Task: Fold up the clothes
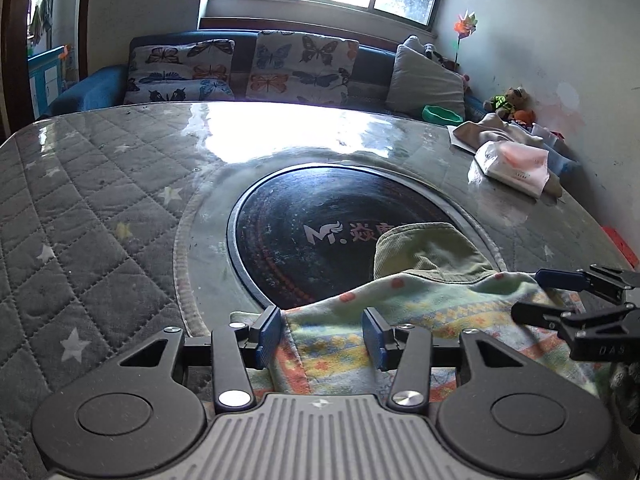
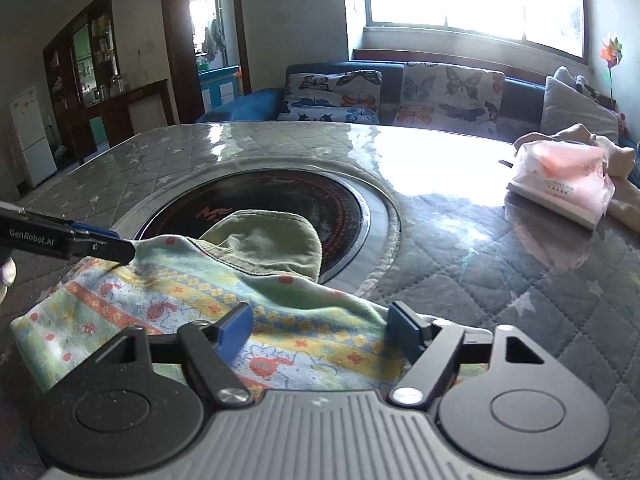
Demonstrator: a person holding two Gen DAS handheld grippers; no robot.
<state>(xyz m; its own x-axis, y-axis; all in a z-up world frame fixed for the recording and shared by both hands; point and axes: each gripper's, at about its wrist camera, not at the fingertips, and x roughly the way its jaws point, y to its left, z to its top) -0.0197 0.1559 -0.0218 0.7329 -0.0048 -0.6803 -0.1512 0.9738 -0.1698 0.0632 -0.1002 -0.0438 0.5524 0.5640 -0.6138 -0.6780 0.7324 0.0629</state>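
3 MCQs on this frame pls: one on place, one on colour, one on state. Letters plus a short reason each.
1. Where does the tissue pack lie on the table?
A. on the black round plate
B. far right side, by the wall
C. under the patterned garment

2. What colour is the garment's ribbed collar?
A. olive green
B. red
C. navy

3. How do the right gripper's jaws stand?
A. clamped on the collar
B. shut with nothing in them
C. open, astride the patterned garment

Answers:
1 B: the pack sits beside a beige cloth at the table's far right edge near the wall.
2 A: the collar lying over the black round plate is olive green.
3 C: both blue pads stand apart with the cloth between them, neither pressing on it.
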